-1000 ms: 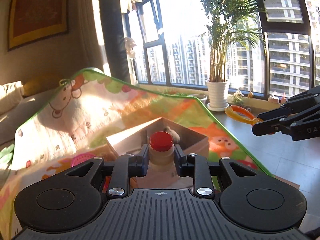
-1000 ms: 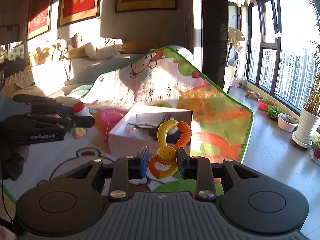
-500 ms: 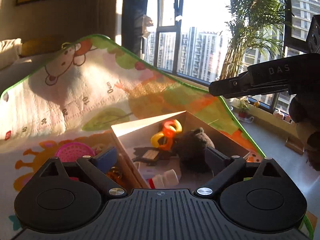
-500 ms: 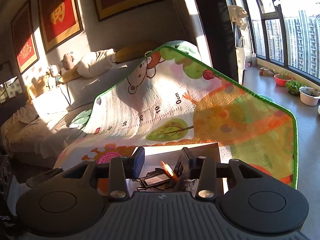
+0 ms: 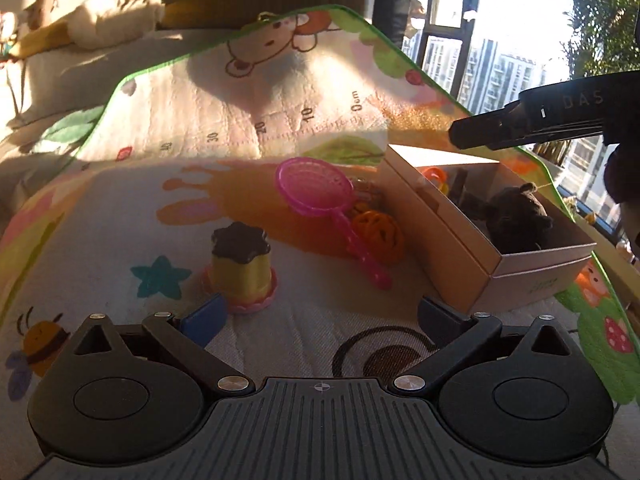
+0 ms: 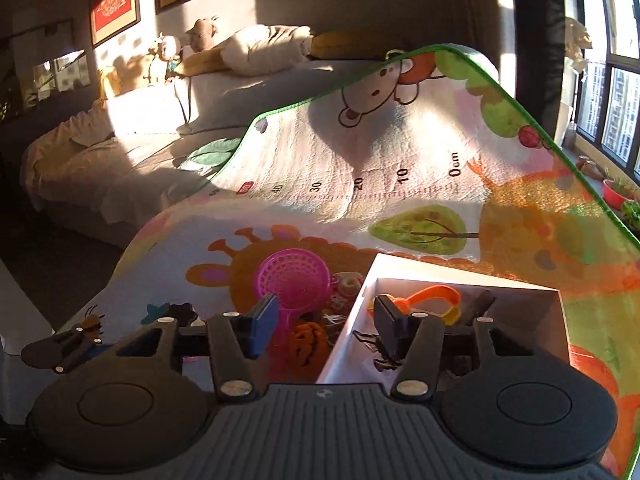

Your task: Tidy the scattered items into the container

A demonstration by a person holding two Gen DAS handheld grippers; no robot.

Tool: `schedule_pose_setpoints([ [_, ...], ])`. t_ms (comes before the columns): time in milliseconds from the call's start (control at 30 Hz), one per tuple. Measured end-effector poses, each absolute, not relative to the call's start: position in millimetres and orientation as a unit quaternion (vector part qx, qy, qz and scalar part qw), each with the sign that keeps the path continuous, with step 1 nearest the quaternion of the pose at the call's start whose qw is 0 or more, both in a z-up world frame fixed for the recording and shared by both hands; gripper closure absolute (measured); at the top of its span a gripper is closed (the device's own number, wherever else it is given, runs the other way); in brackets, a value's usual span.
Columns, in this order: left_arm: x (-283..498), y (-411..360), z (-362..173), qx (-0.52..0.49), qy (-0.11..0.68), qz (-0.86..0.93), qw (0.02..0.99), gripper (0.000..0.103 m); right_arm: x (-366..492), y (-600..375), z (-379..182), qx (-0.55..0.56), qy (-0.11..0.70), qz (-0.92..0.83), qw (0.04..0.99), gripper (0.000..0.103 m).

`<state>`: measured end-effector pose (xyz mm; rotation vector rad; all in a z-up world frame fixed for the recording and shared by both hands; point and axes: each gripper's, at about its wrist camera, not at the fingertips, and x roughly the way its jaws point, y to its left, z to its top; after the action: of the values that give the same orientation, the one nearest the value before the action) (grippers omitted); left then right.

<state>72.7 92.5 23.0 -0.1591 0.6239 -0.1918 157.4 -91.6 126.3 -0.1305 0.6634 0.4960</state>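
Left wrist: tongs (image 5: 320, 316) now empty, bottleless.

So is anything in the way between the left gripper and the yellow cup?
Nothing visible. The left gripper is wide open, and the yellow cup stands just ahead of its left finger with only bare mat between.

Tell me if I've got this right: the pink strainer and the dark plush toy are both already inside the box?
Only partly. The left wrist view shows the dark plush toy inside the box, but the pink strainer lies on the mat beside the box, not in it.
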Motion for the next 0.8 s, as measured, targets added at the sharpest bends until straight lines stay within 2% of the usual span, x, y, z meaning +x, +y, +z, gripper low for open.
schedule_pose_setpoints([
  [33,71.7,96.3,21.5,-0.092,0.302,-0.1,0.944,0.0,165.7,-80.4,124.4,-0.072,0.332,0.245,0.908,0.026],
  [167,68.7,100.7,16.5,-0.101,0.289,-0.098,0.947,0.0,211.8,-32.3,109.5,-0.113,0.386,0.245,0.882,0.02],
  [233,67.5,101.0,14.0,-0.103,0.287,-0.102,0.947,0.0,233.1,-11.1,97.9,-0.136,0.409,0.238,0.87,0.013],
  [467,66.8,105.1,11.2,-0.125,0.285,-0.117,0.943,0.0,289.2,20.2,64.4,-0.157,0.467,0.19,0.849,0.01],
  [567,67.1,111.3,10.4,-0.14,0.284,-0.112,0.942,0.0,295.8,22.3,57.3,-0.161,0.477,0.187,0.844,0.006],
  [600,66.9,112.5,10.3,-0.143,0.284,-0.112,0.941,0.0,295.2,22.3,56.6,-0.159,0.479,0.19,0.842,0.009],
  [633,66.3,113.3,10.0,-0.145,0.283,-0.113,0.941,0.0,292.0,21.8,57.0,-0.158,0.48,0.198,0.84,0.023],
  [667,66.5,112.4,10.7,-0.145,0.282,-0.112,0.942,0.0,288.4,21.7,58.4,-0.16,0.48,0.208,0.837,0.028],
  [733,65.6,111.5,10.9,-0.143,0.279,-0.111,0.943,0.0,281.1,19.6,63.3,-0.159,0.482,0.222,0.832,0.069],
  [800,65.3,111.8,10.7,-0.141,0.277,-0.112,0.944,0.0,271.6,11.4,72.4,-0.143,0.482,0.233,0.832,0.078],
])
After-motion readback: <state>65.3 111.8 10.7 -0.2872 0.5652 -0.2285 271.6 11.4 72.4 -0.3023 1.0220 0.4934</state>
